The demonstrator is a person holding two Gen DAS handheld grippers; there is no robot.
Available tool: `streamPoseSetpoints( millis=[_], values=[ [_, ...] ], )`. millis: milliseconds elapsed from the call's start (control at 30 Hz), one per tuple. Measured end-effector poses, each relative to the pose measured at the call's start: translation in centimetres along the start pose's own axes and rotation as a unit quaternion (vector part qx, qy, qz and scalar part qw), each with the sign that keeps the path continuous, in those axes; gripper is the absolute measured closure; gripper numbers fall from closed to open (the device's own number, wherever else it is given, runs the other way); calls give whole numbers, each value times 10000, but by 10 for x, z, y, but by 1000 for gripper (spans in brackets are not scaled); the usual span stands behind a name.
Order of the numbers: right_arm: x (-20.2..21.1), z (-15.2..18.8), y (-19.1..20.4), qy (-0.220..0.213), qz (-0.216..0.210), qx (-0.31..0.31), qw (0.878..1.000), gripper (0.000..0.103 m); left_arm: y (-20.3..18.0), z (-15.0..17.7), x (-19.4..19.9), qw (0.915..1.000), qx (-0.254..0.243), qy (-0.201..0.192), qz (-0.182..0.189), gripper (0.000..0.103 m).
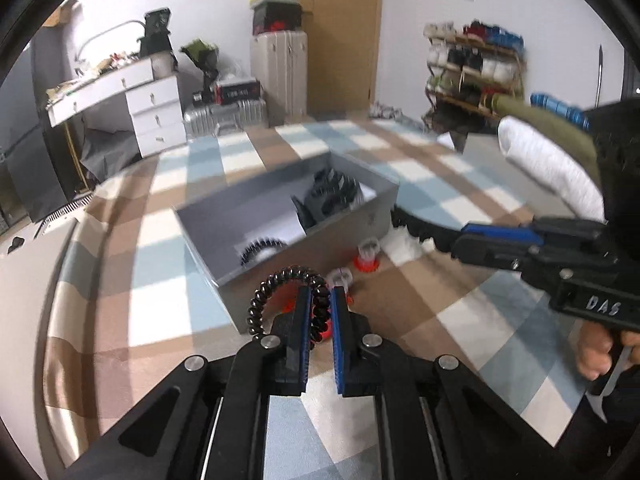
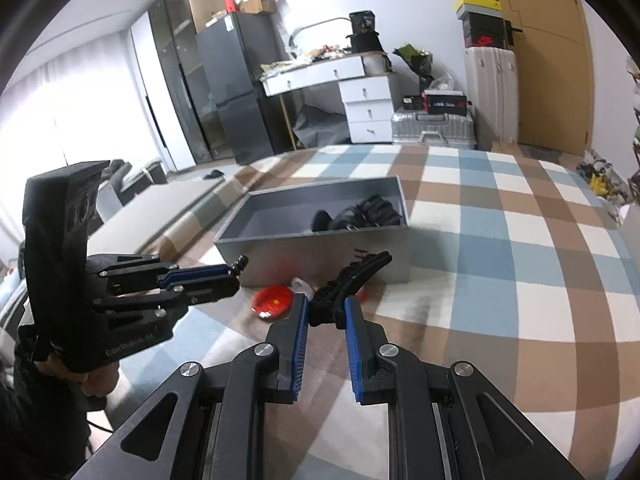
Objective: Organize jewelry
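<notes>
My left gripper (image 1: 321, 300) is shut on a black spiral bracelet (image 1: 256, 309); its coil loops up and to the left of the blue pads, just in front of the open grey box (image 1: 304, 248). Inside the box lie black claw clips (image 1: 332, 194) and another dark coiled piece (image 1: 260, 246). In the right wrist view my right gripper (image 2: 326, 308) is shut on a black toothed claw clip (image 2: 356, 274), held above the checkered cloth near the grey box (image 2: 320, 258). The left gripper (image 2: 238, 271) shows at the left there, and the right gripper (image 1: 460, 240) reaches in from the right in the left wrist view.
Small clear jars with red bases (image 1: 368, 258) stand on the checkered tablecloth (image 1: 440, 300) by the box's front wall, and a red lid (image 2: 272, 300) lies nearby. A person's white and olive sleeve (image 1: 552, 168) is at right. Drawers, suitcases and a shoe rack stand beyond the table.
</notes>
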State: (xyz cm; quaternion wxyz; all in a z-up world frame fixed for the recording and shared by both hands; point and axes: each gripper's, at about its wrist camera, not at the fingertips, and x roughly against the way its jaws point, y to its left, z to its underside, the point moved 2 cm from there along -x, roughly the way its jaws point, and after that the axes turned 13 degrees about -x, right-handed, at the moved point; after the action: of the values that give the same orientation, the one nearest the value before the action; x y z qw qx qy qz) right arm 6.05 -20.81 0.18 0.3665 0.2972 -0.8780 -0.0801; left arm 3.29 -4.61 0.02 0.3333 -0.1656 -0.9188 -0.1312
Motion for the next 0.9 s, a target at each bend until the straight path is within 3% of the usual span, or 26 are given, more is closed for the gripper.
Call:
streamPoseSetpoints(
  millis=[167,267,633,733,900],
  values=[
    [-2,-8,12,-138,-231,-45,9996,86,7,-18,15,9983,118,-540,-175,98],
    [-10,-17,21,-235,-405,-111,9988,86,14,-29,8,9974,124,-657,-263,98],
    [-34,-40,34,-394,-473,-278,9977,86,32,-22,-37,9989,258,-187,-343,98],
    [-50,-46,36,-187,-580,-372,9974,86,34,-16,-39,9989,267,-59,-369,98],
    [-50,-43,41,-317,-289,-201,9989,73,38,-10,-37,9988,205,16,-454,98]
  ],
)
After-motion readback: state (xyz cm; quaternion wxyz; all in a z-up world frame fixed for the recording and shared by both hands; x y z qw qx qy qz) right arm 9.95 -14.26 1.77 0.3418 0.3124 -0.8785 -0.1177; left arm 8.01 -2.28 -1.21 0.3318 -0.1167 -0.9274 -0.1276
